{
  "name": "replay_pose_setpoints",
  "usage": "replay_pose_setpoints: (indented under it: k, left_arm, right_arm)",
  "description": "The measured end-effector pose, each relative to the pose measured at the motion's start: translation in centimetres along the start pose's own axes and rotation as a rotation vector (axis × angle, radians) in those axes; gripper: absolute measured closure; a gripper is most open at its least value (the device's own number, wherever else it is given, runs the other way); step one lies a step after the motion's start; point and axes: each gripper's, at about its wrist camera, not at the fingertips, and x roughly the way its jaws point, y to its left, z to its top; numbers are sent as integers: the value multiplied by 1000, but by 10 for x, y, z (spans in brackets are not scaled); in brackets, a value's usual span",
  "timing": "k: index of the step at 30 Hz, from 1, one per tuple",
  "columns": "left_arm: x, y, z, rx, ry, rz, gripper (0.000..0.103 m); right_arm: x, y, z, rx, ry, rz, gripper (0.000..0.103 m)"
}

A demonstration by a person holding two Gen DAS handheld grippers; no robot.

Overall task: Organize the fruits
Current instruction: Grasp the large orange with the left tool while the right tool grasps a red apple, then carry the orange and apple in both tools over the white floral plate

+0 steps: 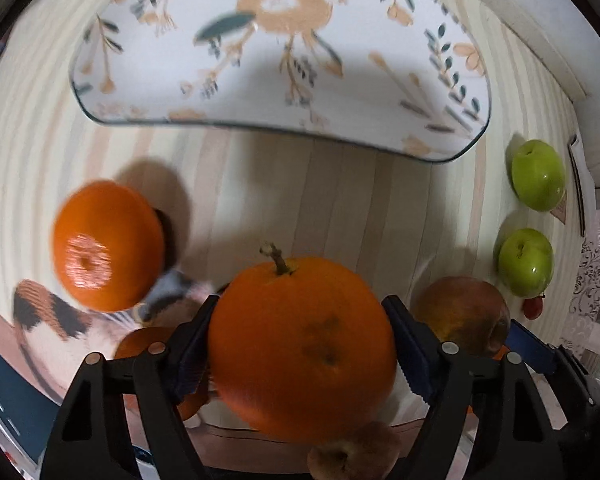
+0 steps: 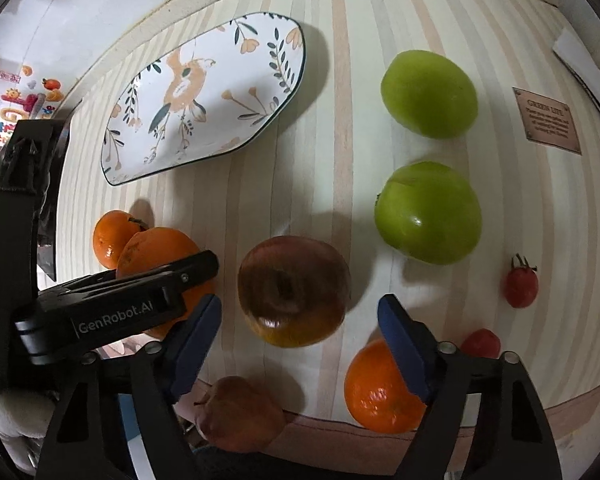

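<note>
Well, the left claw [image 1: 302,350] pinches one big orange [image 1: 300,344] on the striped bench [image 2: 340,160]; the right claw [image 2: 300,320] hangs open above a red apple [image 2: 294,290]. Counted: four oranges, two green apples [image 2: 428,212], two red apples, two small tomatoes [image 2: 521,286], one flowered plate [image 2: 204,100]

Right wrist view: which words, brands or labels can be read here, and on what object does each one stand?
"GenRobot.AI", in pale letters on the black body of the left tool, which reaches in from the left side.
"GREEN LIFE", the heading on the small brown plaque at the right edge of the striped tablecloth.
The smaller lines under that heading are too small to read.
The colourful stickers on the far left are too blurred to read.
</note>
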Motion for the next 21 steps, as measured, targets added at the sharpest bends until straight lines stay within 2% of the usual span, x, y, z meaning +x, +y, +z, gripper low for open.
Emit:
replay_pose_setpoints:
  k: [2,7,11,16,21]
  left_arm:
    - [8,2,0,-6,4,5,25]
    - [11,4,2,2,-5,7,25]
    - [12,2,1,10,-7,13,26]
    - [-5,-7,4,25,-30,39,26]
    - [-32,-9,-2,44,-69,14,27]
  right_arm:
    - [6,0,2,-3,17,-3,24]
    - [17,5,4,-22,32,20,37]
    - [20,13,3,-70,19,-14,38]
    - [18,20,0,-97,-5,-62,39]
    - [2,17,-1,-77,-27,-32,39]
